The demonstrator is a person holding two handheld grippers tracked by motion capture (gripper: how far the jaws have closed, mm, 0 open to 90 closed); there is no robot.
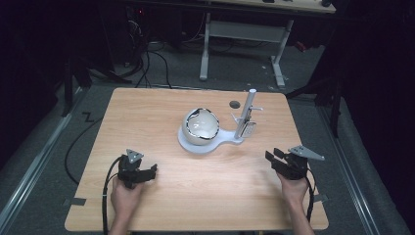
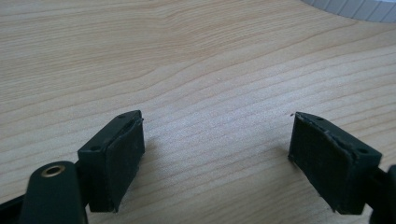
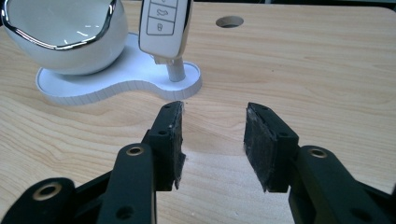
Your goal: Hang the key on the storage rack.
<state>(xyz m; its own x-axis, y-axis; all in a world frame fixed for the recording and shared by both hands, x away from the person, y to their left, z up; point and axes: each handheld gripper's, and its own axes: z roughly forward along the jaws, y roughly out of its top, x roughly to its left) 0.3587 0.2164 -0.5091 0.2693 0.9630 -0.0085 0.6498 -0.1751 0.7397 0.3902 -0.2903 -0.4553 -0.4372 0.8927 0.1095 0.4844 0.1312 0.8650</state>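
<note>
While both grippers, left gripper (image 1: 152,170) and right gripper (image 1: 272,155), rest near with jaws spread and empty, the white car key (image 3: 164,21) hangs mid-tabletop by the shiny white bowl (image 1: 200,125), probably next to grab.

One table (image 1: 195,196), one white stand (image 1: 205,144), one bowl (image 1: 200,125) on it, one post (image 1: 244,115), one key fob (image 3: 164,25), one hole (image 1: 235,104) in the tabletop, two grippers, left (image 1: 147,172) and right (image 1: 275,157), two hands (image 1: 126,196).
</note>
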